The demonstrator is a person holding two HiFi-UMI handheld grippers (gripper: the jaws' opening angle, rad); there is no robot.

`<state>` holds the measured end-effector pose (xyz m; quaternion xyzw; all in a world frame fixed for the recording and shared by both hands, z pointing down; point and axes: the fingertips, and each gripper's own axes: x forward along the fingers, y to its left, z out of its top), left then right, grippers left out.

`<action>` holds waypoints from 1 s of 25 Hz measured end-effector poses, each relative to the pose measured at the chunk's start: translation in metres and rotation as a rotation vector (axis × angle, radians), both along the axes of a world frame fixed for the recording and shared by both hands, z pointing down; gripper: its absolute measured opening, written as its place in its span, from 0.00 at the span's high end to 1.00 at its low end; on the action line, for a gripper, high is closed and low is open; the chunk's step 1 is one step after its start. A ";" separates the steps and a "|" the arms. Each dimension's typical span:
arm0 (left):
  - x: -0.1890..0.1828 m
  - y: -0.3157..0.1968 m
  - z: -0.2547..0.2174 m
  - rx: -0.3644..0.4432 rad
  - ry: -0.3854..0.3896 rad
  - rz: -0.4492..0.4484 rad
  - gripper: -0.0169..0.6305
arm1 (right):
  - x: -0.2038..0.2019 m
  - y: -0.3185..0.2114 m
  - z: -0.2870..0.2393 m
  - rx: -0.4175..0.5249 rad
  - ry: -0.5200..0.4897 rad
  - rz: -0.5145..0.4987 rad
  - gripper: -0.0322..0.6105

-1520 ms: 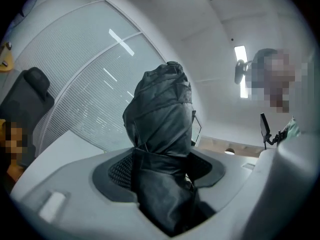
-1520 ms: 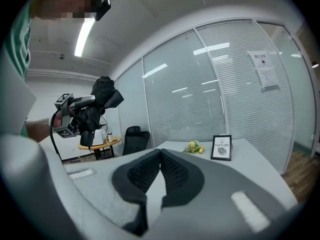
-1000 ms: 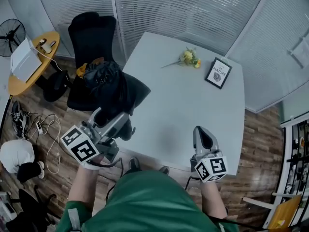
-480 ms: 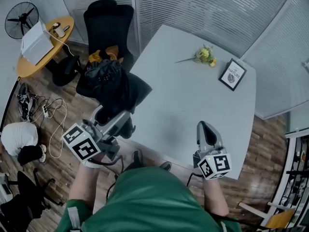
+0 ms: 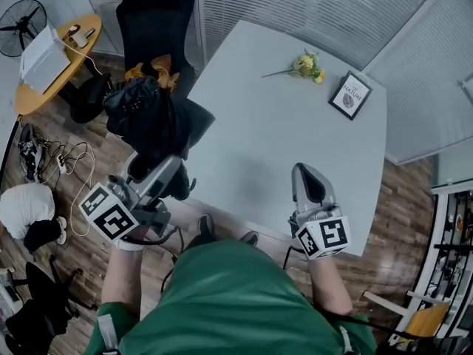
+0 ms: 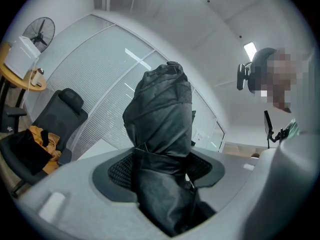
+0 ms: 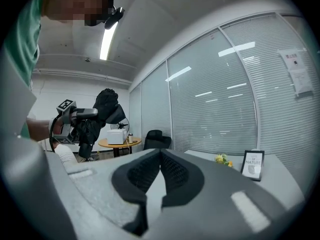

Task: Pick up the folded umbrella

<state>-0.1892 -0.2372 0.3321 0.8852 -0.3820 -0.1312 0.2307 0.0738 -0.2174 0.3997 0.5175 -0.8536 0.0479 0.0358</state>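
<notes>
This is plainly an office. Glass partition walls point(image 5: 295, 6) hung with slatted blinds close it in, and a big white desk point(image 5: 281, 154) fills the middle, with a framed print point(image 5: 350, 95) and a sprig of yellow flowers point(image 5: 307, 66) on it. A black high-backed office chair point(image 5: 151, 24) stands at its end. In the corner, a round wooden side table point(image 5: 28, 103) carries a white box point(image 5: 43, 56), near a standing fan point(image 5: 16, 29). Cables point(image 5: 70, 161) trail over the wood-plank floor point(image 5: 403, 198), and strip lights point(image 7: 107, 36) run overhead.
</notes>
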 end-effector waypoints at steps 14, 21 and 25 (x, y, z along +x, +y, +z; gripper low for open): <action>-0.001 0.001 0.014 -0.025 -0.003 0.027 0.51 | -0.006 0.015 -0.010 0.037 0.027 0.015 0.95; -0.002 0.000 0.019 -0.033 -0.017 0.027 0.51 | -0.008 0.013 -0.011 0.039 0.027 0.013 0.95; -0.001 0.000 0.020 -0.039 -0.021 0.029 0.51 | -0.007 0.012 -0.012 0.038 0.027 0.016 0.95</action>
